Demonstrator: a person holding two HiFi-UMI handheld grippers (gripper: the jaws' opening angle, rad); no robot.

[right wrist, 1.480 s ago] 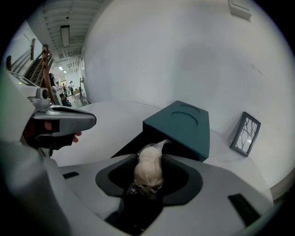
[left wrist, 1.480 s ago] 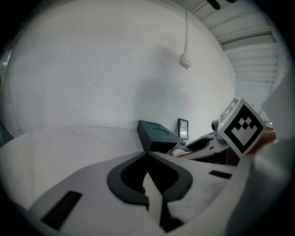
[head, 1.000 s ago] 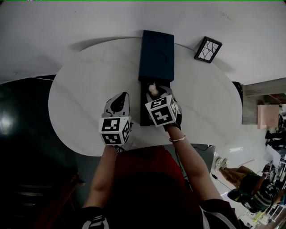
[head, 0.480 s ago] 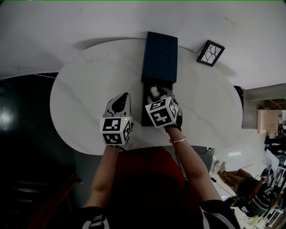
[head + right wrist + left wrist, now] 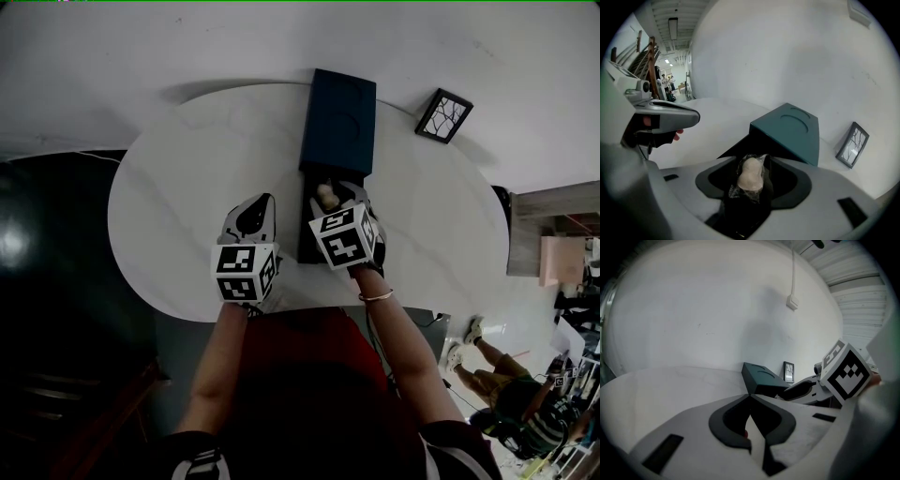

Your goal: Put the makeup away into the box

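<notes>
Two bare forearms are stretched forward from the person's body over a white round table, and a two-jaw gripper is carried at the end of each.

The right gripper is tilted steeply down over the open black compartment of a dark teal rectangular box. The box's teal top is seen beyond the compartment, toward the wall. The right jaws are being opened, and a beige rounded makeup sponge wrapped in clear plastic is seen between them, set down into the black compartment. The pads are not seen pressing on it. A thin bracelet is worn on the right wrist.

The left gripper is held at a shallower tilt, just left of the box and just beside the right gripper, and is pointed across the table toward the wall. Its jaws are clenched tip to tip, with nothing grasped.

A small black-framed picture is stood to the right of the box, apart from it.
</notes>
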